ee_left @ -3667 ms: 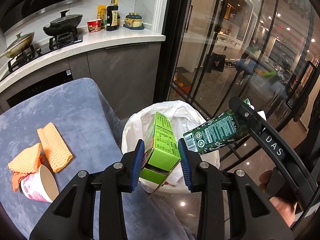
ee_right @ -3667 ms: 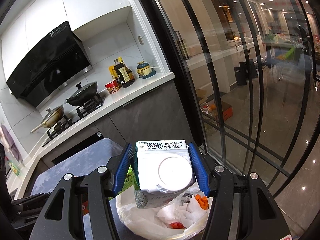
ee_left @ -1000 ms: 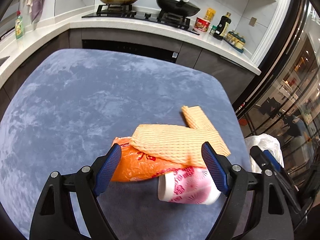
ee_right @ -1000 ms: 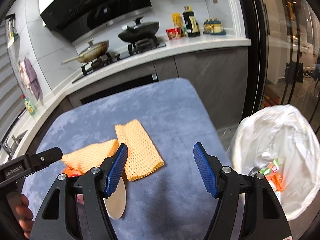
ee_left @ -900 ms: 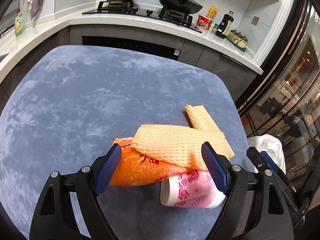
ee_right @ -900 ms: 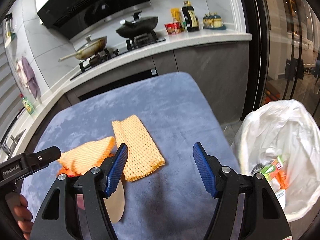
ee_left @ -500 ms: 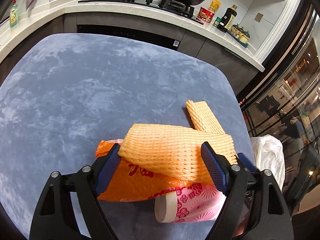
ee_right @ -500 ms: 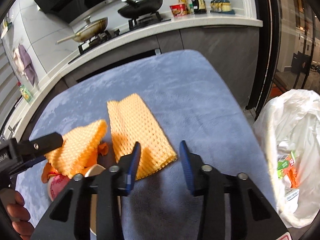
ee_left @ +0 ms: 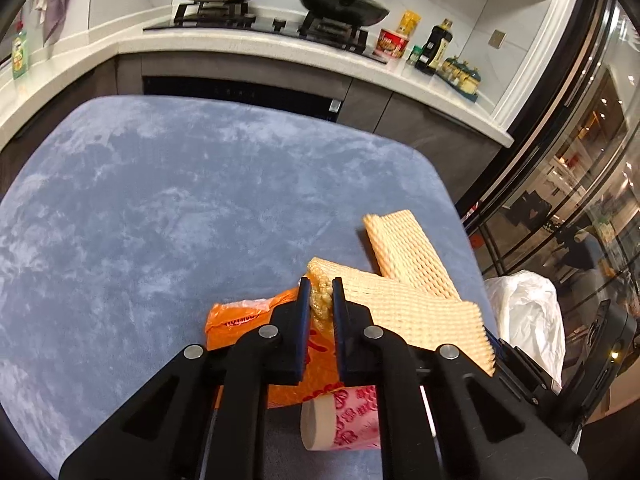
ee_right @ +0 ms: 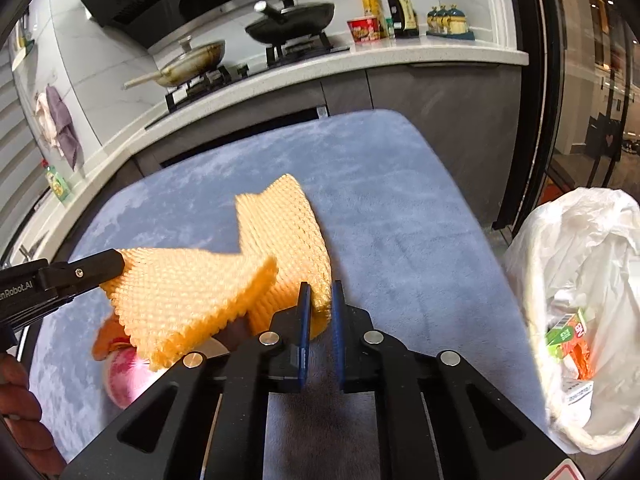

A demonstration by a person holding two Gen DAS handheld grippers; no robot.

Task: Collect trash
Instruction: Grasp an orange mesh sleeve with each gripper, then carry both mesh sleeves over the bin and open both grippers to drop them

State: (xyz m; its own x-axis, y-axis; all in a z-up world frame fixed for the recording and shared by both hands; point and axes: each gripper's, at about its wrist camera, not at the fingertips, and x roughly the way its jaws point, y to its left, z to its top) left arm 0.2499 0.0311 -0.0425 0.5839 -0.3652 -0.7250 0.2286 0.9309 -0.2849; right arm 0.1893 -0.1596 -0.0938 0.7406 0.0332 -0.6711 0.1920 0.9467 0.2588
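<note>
Left gripper [ee_left: 321, 294]: its jaws, wide apart a second ago, are closing and now pinch the bunched end of the near foam net [ee_left: 404, 308]; the pads press the crumpled mesh between them.

Right gripper [ee_right: 319, 302]: also open a second ago, its jaws are closing on the near corner of the far foam net [ee_right: 288, 236], with the mesh edge caught between the blue pads.

Near foam net: in the right wrist view it looks raised and blurred at about 9 o'clock, hanging from the left gripper's tip rather than lying flat.

Far foam net: it lies on the blue table [ee_left: 160, 200], running away toward 12 o'clock from the right gripper.

Other trash on the table: an orange plastic wrapper [ee_left: 248, 316] lies under the near foam net, and a pink paper cup [ee_left: 344, 420] lies on its side at 6 o'clock of it, touching the wrapper. Neither is held.

Trash bag [ee_right: 580, 300]: white, open, off the table edge at 3 o'clock in the right wrist view, with cartons already inside.

Meaning for the task: both grippers have gone from approach to grasp, one net each. The likely next step is carrying both nets over to the bag; wrapper and cup would remain.

Risk: the mesh is soft and gripped at an edge, so it may slip.
</note>
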